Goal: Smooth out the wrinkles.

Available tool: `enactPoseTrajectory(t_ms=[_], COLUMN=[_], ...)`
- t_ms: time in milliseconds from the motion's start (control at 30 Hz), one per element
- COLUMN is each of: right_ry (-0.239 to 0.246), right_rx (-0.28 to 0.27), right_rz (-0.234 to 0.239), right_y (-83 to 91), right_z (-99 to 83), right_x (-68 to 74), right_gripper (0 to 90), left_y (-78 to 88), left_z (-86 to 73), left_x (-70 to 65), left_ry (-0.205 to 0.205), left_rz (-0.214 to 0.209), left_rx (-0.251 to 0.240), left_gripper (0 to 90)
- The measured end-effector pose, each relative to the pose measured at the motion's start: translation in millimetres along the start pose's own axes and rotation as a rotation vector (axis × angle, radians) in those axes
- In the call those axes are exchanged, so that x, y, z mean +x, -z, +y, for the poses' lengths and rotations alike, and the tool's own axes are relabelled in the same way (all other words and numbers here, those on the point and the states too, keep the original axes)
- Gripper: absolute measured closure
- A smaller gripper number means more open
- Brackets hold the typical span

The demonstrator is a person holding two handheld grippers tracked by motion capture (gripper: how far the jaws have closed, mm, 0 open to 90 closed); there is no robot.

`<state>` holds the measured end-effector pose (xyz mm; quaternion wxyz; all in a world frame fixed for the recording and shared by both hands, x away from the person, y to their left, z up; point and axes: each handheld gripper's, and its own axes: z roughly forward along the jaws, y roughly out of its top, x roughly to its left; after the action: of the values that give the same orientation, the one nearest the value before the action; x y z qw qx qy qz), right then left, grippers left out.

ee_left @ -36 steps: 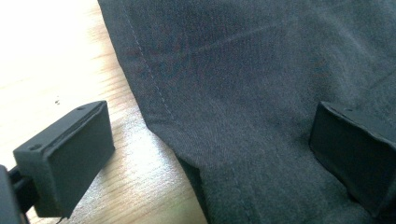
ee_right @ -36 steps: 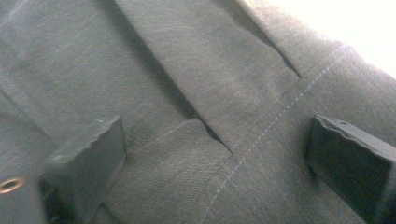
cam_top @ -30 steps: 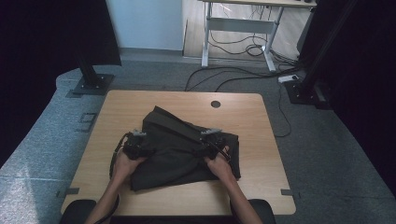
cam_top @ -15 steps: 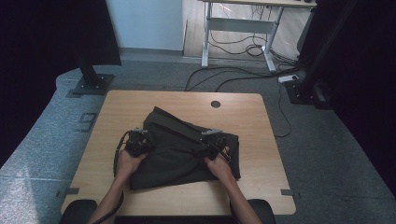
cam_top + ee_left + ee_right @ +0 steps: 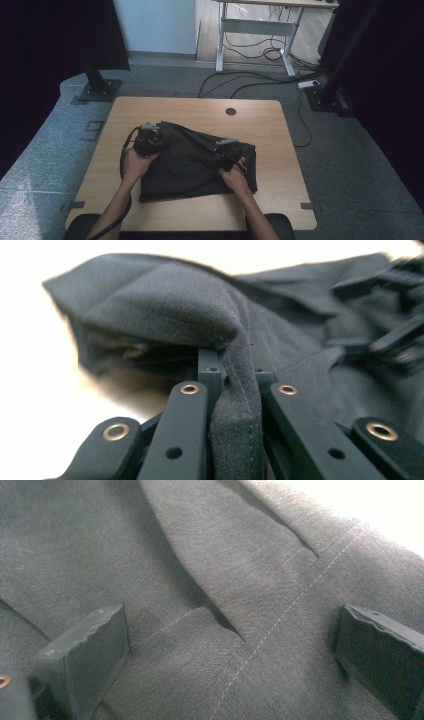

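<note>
High view: dark garment [image 5: 195, 160] lies mid-frame on the bench [image 5: 280, 135], unfolded. Left tool [image 5: 148, 141] pinches its stitched edge, jaws just closed; right tool [image 5: 226, 152] rests spread on the cloth. Folding remains.

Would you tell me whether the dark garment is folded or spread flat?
Folded, roughly: the dark garment lies in overlapping, creased layers on the table.

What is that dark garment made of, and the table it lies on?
The dark garment looks like woven cloth, matt charcoal grey, perhaps a wool or suiting blend: fine weave, pale stitched seams, soft folds. The table appears to be light wood or wood-look laminate, smooth, with faint grain.
</note>
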<state>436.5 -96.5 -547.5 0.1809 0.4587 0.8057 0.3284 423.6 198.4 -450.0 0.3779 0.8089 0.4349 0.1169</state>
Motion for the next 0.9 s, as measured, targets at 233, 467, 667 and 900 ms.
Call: enactPoseTrajectory(t_ms=[233,467,667,900], right_ry=[0.001,-0.005,0.003,-0.001], right_rx=[0.004,0.003,0.002,-0.003], right_rz=[-0.001,-0.005,-0.006,-0.001], right_y=[0.0,-0.3,-1.4,-1.9], right_z=[0.3,0.8,1.6,2.1], right_x=[0.3,2.5,7.1,12.5], right_gripper=[1.2,1.2,1.3,1.7], left_y=[7.1,-2.1,-17.5,-28.9], left_z=[38.3,70.0,86.5,87.5], left_x=[-35.2,-73.9,-107.0,-126.2], left_ry=[-0.107,-0.194,-0.262,-0.335], left_rz=[-0.028,-0.075,-0.103,-0.071], left_rx=[-0.014,-0.005,0.017,0.042], left_gripper=[82.8,82.8,82.9,82.9])
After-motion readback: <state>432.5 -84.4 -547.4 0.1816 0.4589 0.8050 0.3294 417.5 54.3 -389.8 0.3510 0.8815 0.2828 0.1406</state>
